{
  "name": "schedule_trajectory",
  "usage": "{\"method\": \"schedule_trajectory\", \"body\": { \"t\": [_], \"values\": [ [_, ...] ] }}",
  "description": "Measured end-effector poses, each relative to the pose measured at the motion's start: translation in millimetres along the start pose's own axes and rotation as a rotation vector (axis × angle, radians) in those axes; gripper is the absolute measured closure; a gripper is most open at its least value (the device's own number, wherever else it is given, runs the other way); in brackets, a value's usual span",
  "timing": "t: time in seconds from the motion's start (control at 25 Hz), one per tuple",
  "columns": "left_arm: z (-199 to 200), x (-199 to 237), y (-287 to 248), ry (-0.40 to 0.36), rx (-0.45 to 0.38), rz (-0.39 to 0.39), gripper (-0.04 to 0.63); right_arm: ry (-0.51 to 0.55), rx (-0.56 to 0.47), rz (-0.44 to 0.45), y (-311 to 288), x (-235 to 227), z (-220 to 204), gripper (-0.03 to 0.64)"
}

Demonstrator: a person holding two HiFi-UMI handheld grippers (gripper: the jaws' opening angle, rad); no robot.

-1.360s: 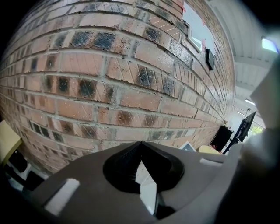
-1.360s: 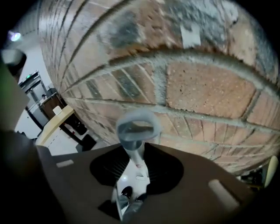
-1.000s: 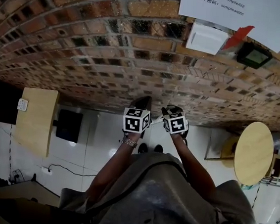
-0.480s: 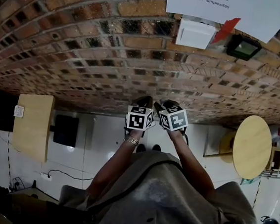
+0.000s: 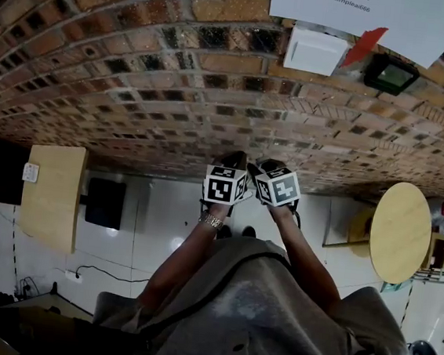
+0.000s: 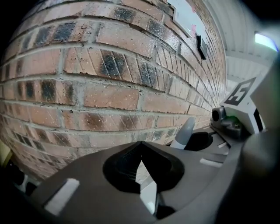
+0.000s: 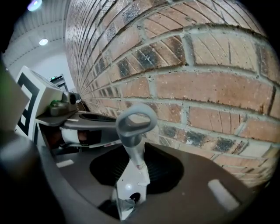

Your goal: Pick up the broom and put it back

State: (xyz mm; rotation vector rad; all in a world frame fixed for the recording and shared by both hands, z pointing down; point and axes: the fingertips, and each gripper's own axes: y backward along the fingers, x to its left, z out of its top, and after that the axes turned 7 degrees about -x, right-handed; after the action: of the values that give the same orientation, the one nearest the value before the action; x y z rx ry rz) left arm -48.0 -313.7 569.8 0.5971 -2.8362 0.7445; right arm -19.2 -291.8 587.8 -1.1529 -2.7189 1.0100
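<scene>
The broom shows as a white handle (image 7: 133, 166) ending in a grey loop (image 7: 135, 119), standing upright between the jaws of my right gripper (image 7: 131, 186), which is shut on it just below the loop. The loop's grey tip (image 6: 183, 133) also pokes up beside the right gripper (image 6: 199, 142) in the left gripper view. My left gripper (image 6: 141, 175) sits close on the left with its jaws drawn together and nothing plainly held. In the head view both grippers, left (image 5: 231, 162) and right (image 5: 264, 167), point at the brick wall (image 5: 176, 89). The broom head is hidden.
The brick wall stands right in front of both grippers. On it hang a white box (image 5: 314, 50), a paper notice (image 5: 365, 14) and a small black fixture (image 5: 394, 74). A round wooden table (image 5: 402, 231) is at the right, a wooden panel (image 5: 54, 195) at the left.
The right gripper has risen a little with the broom handle. The two marker cubes now sit closer together by the wall.
</scene>
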Motion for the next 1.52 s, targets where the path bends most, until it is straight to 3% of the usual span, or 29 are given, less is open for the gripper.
{"method": "schedule_trajectory", "body": {
  "t": [0.2,0.68,1.04,1.12,1.16,1.36,1.52],
  "values": [
    [1,0,3,0.008,-0.018,-0.006,0.595,-0.004,0.051,-0.013,-11,-15,-21,0.512],
    [-28,11,33,0.018,0.02,0.072,0.595,-0.069,0.316,-0.023,-107,-66,-152,0.514],
    [-81,4,53,0.07,0.108,0.13,0.595,0.007,0.168,-0.096,-138,-106,-132,0.515],
    [-93,1,57,0.081,0.126,0.14,0.595,0.026,0.142,-0.089,-139,-105,-131,0.418],
    [-99,0,59,0.086,0.134,0.144,0.595,0.024,0.13,-0.088,-139,-105,-131,0.388],
    [-128,-9,69,0.105,0.175,0.147,0.595,-0.04,0.135,-0.114,-125,-101,-154,0.387],
    [-128,-17,79,0.092,0.159,0.121,0.595,-0.096,0.133,-0.091,-98,-76,-172,0.404]
  ]
}}
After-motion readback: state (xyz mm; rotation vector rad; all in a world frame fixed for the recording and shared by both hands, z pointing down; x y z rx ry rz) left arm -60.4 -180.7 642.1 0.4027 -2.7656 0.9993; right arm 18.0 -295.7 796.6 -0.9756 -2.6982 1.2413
